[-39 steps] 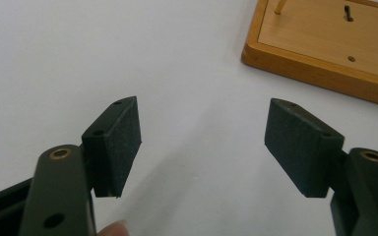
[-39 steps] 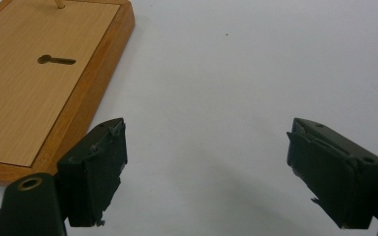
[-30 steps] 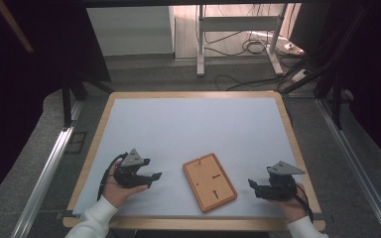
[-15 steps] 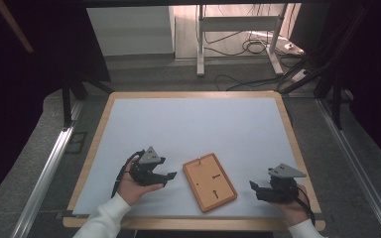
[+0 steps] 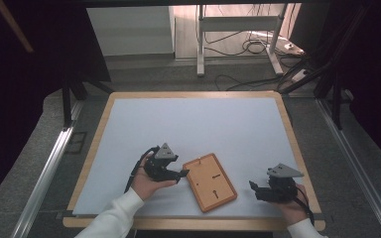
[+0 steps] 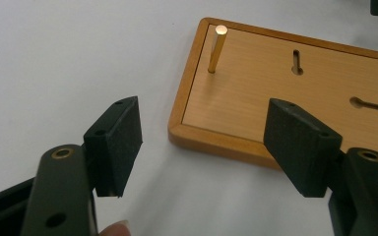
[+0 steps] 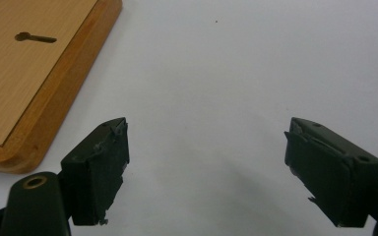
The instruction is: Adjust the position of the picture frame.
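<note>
Wooden board point(image 5: 210, 182) lies flat near the white counter's point(image 5: 193, 129) front edge, brass pin point(image 6: 216, 48) upright in one corner. Left claw point(image 5: 182, 174) spread, just beside its corner; right claw point(image 5: 254, 187) spread, empty, apart.

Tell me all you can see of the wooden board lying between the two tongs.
The wooden board is a flat, light-brown rectangle with rounded corners and a raised darker rim around a paler panel. The panel has two keyhole slots and a short brass-coloured pin standing upright near one corner. It lies flat on the white table, near the front edge, turned askew. The open left tongs point at its corner, apparently not touching; the right tongs sit apart.
</note>
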